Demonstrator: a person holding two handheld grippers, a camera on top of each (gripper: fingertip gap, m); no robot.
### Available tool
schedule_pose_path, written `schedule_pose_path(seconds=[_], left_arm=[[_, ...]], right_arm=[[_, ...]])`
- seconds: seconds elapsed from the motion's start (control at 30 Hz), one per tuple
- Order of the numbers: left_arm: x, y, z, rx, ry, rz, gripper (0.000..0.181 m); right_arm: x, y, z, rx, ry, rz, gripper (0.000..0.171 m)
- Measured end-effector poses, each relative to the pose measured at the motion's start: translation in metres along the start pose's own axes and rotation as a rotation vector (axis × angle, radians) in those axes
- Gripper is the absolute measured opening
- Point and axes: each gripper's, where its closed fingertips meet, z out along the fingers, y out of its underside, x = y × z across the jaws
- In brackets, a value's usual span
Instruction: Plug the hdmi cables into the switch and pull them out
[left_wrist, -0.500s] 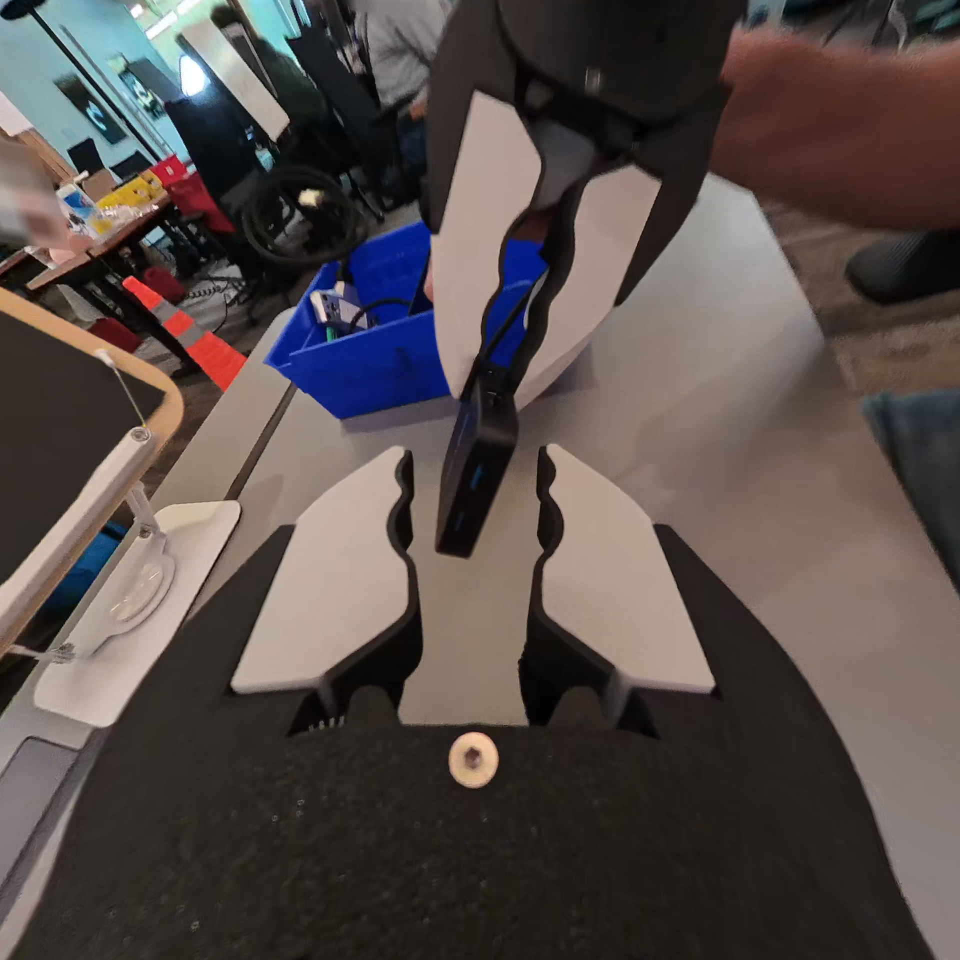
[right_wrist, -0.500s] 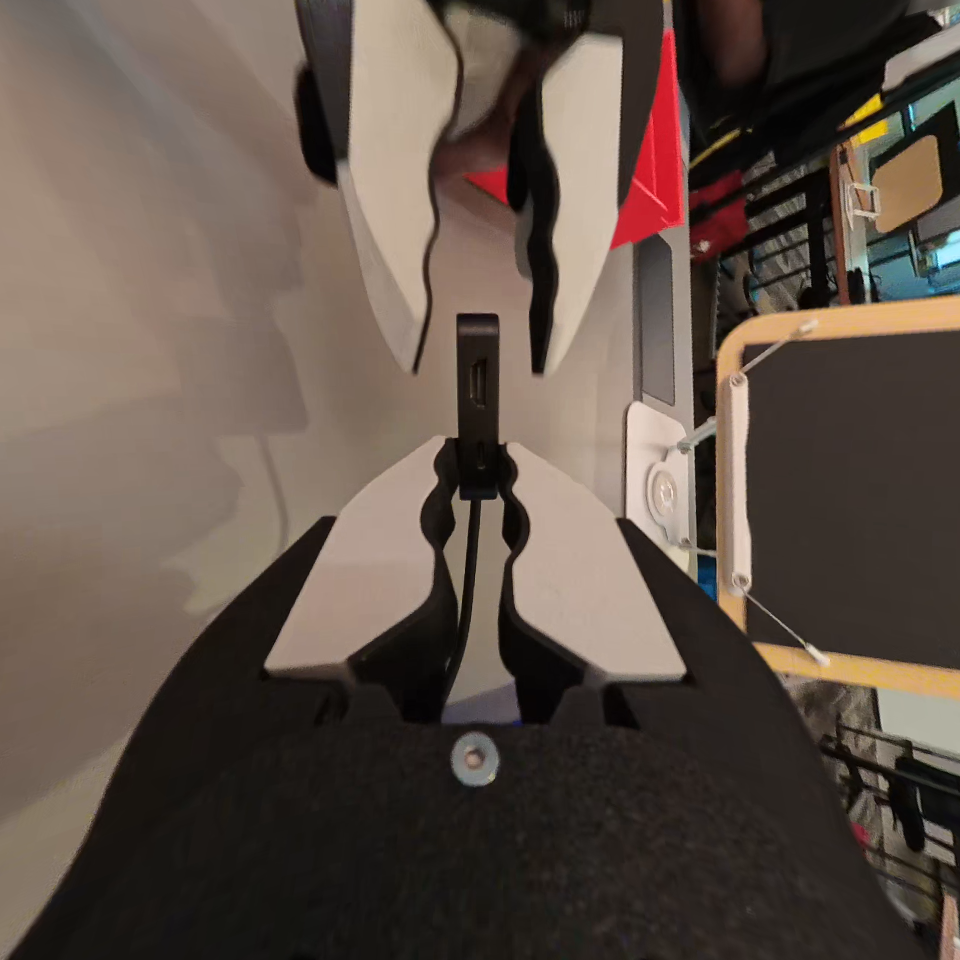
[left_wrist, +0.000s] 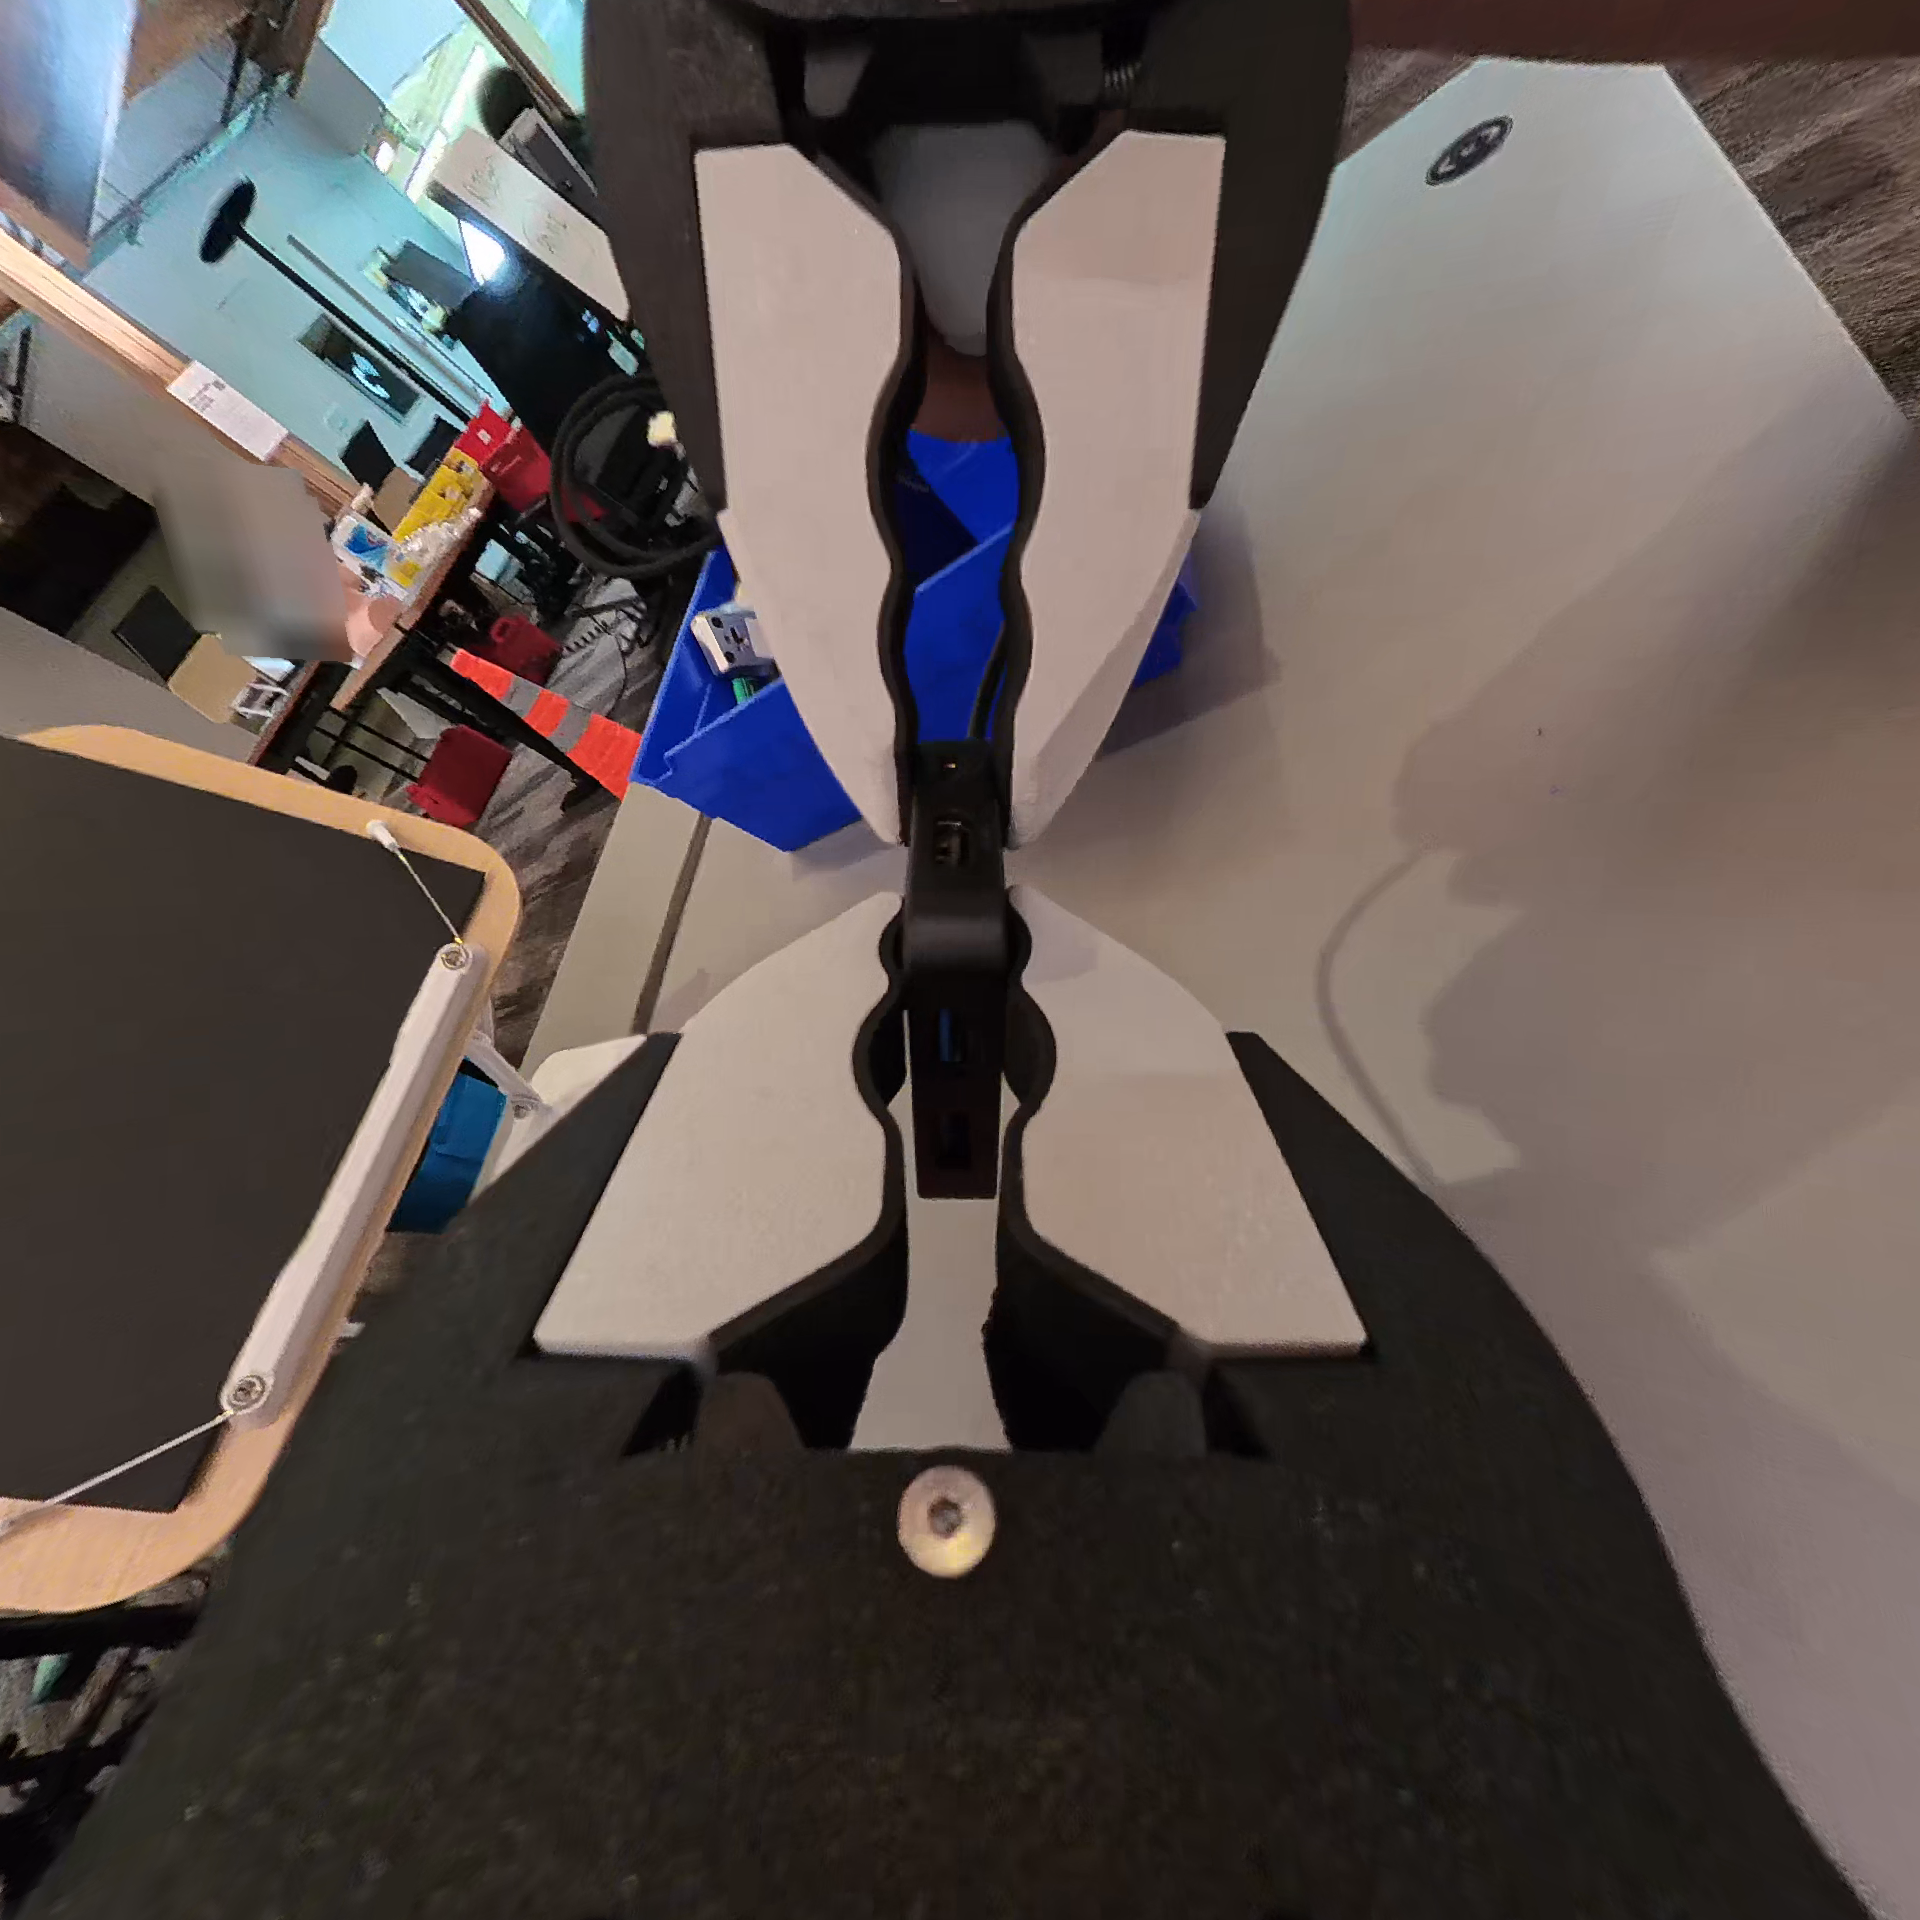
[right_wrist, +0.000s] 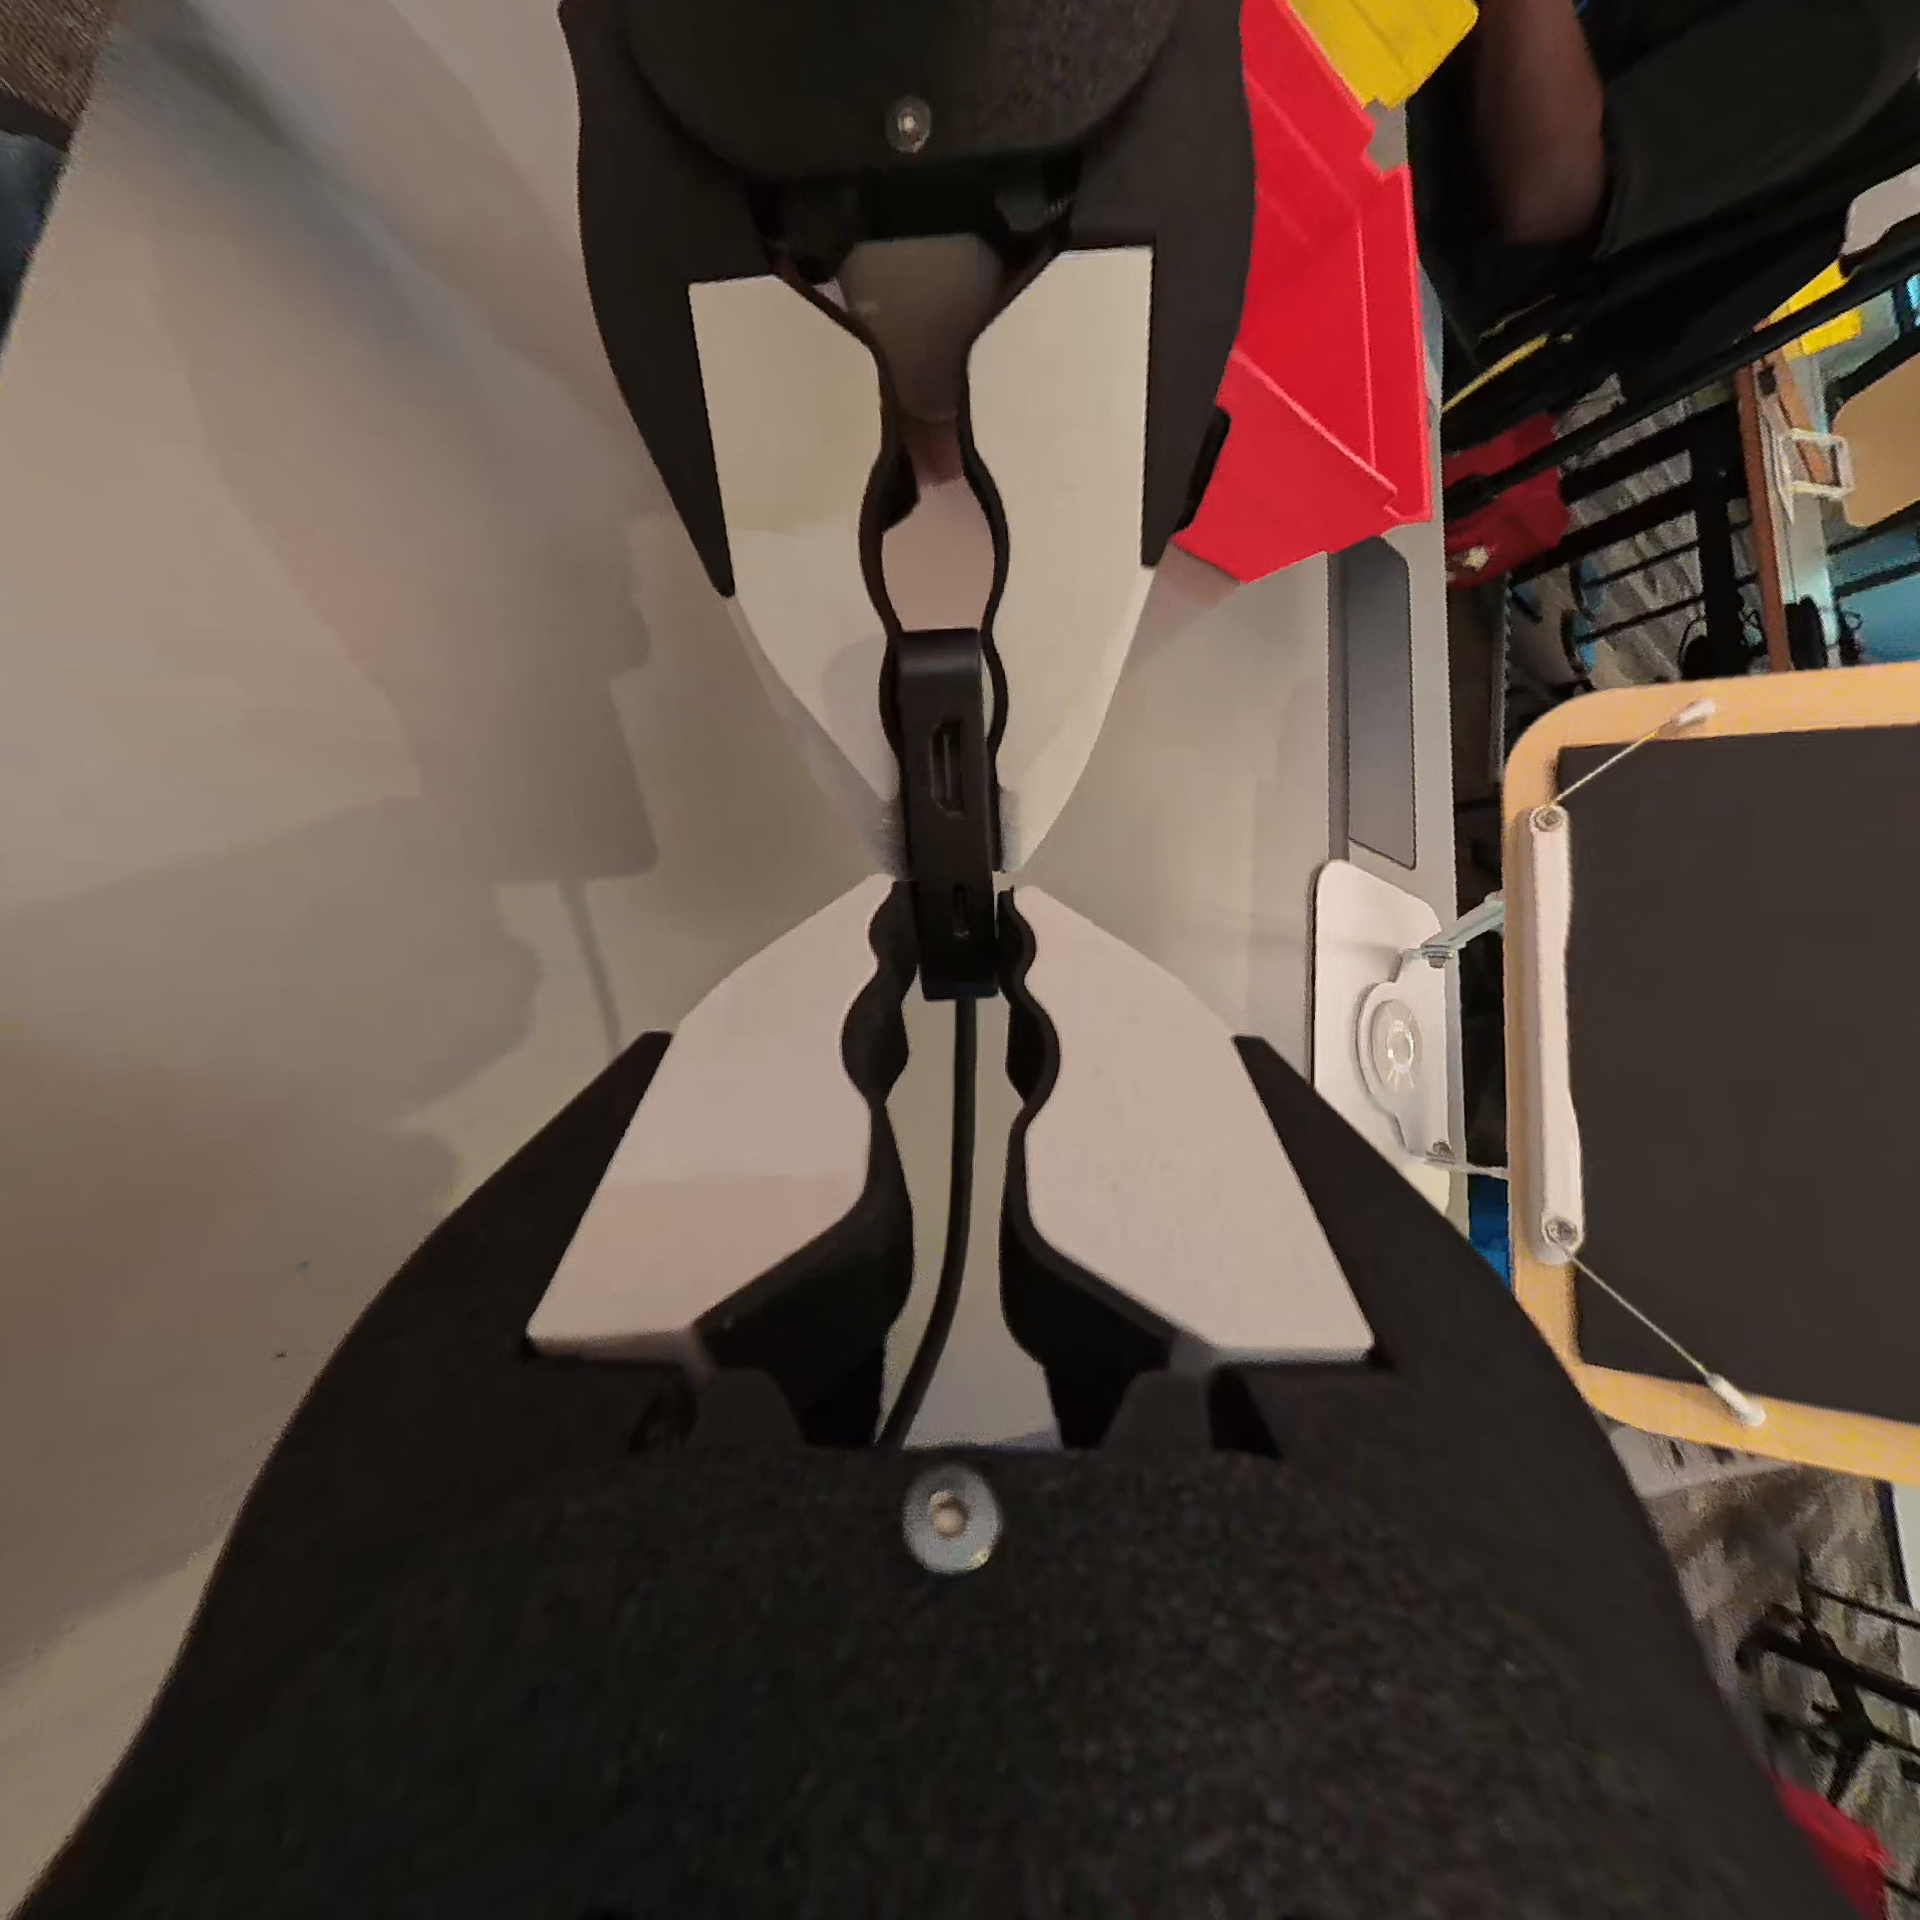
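Switch (left_wrist: 954, 940) | pinched at opposite ends by left tool (left_wrist: 954, 925) and right tool (right_wrist: 958, 914) | above table (left_wrist: 1558, 727)

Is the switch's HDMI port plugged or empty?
Empty: the switch shows an open HDMI port facing the right camera, no plug in it.

The switch (left_wrist: 954, 997) is matt black plastic with smooth faces, and its cable (right_wrist: 951, 1195) has a smooth, slightly shiny black jacket. The left gripper (left_wrist: 954, 914) and right gripper (right_wrist: 951, 904) have smooth matt white fingers (left_wrist: 748, 1174) edged in black rubbery lining, on a rough, grainy black body with a shiny metal screw (left_wrist: 945, 1522). The table (left_wrist: 1507, 727) is smooth, matt pale grey. The blue bin (left_wrist: 748, 769) and red bin (right_wrist: 1320, 343) are glossy plastic. The board (right_wrist: 1745, 1070) has a light wooden rim around a matt black face.
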Motion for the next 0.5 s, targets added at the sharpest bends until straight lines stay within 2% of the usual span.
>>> schedule_pose_path(seconds=[0.2, 0.27, 0.4, 0.5], left_arm=[[-0.010, 0.000, -0.010, 0.015, -0.022, -0.011, 0.013], [-0.015, 0.000, -0.015, 0.039, -0.033, -0.036, 0.013], [-0.022, -0.017, -0.032, 0.173, -0.008, -0.132, 0.013], [-0.022, -0.028, -0.036, 0.208, 0.010, -0.127, 0.013]], right_arm=[[0.018, -0.003, -0.034, 0.093, 0.031, 0.099, 0.023], [0.026, -0.009, -0.056, 0.162, 0.054, 0.125, 0.026], [0.060, -0.005, -0.127, 0.405, 0.163, 0.253, 0.022], [0.060, 0.004, -0.141, 0.475, 0.108, 0.324, 0.025]])
